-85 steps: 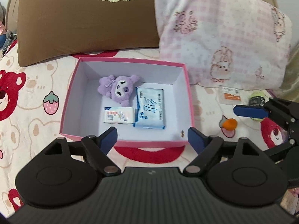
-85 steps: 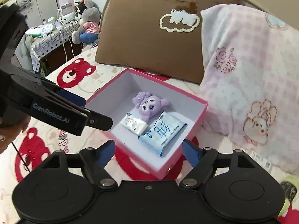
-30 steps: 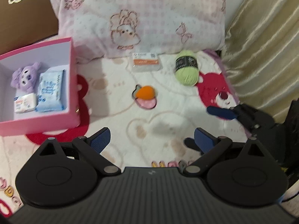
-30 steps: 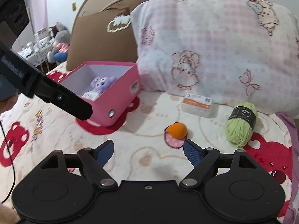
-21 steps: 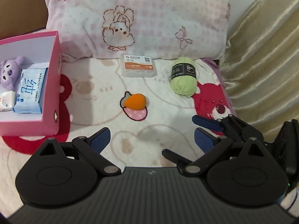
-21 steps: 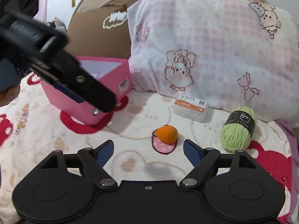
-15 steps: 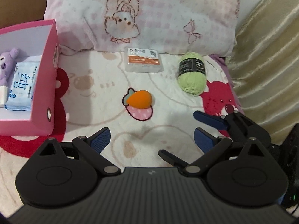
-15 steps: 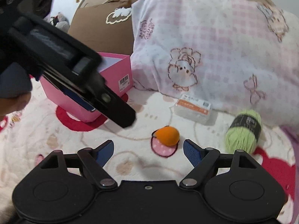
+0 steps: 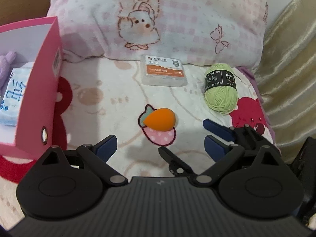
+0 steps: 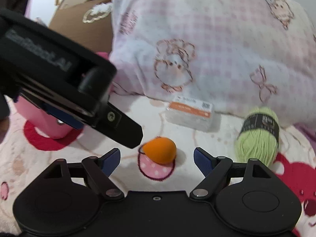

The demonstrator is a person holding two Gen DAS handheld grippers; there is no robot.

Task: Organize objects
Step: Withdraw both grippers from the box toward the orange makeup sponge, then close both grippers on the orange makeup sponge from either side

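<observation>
Orange egg-shaped sponge (image 10: 159, 152) lies on bear-print blanket (image 10: 177, 130), over pink strawberry print, ahead of right gripper (image 10: 157, 160). Right gripper jaws wide, nothing between pads, not touching sponge. Left gripper (image 9: 160, 148) jaws wide too, empty, near sponge (image 9: 159, 121). Green yarn ball (image 9: 220, 89) to right of sponge, clear card box (image 9: 164, 73) behind it against pink checked pillow (image 9: 158, 19). Pink box (image 9: 39, 90) at left holds blue tissue pack (image 9: 11, 98) and purple plush (image 9: 7, 67).
</observation>
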